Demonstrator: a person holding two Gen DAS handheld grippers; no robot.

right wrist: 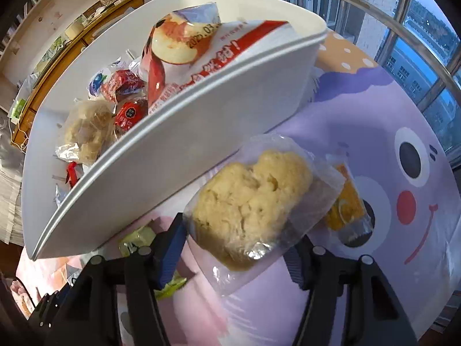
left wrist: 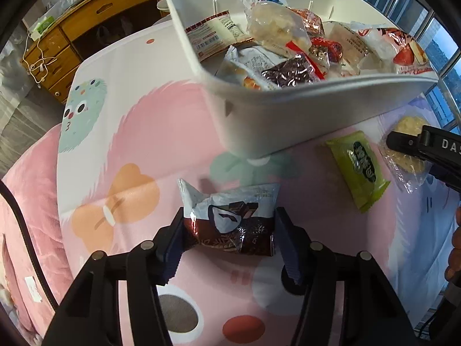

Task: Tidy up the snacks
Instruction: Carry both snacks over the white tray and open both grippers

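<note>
A dark brown and white chocolate snack packet [left wrist: 230,222] lies on the pink patterned tablecloth, and my left gripper [left wrist: 227,239] is shut on it, a blue pad pressed against each side. My right gripper [right wrist: 236,248] is shut on a clear packet holding a pale yellow cake [right wrist: 253,199], which tilts up beside the white bin. That white bin [left wrist: 288,109] [right wrist: 173,155] stands just beyond both grippers and holds several wrapped snacks. In the left wrist view the right gripper [left wrist: 417,147] shows at the right edge, over the same cake packet [left wrist: 403,158].
A green snack packet [left wrist: 360,167] [right wrist: 138,236] lies on the cloth between the two grippers. An orange packet [right wrist: 345,204] rests behind the cake packet. A hand [left wrist: 456,245] shows at the right edge. A wooden cabinet [left wrist: 86,28] stands beyond the table; windows line the right.
</note>
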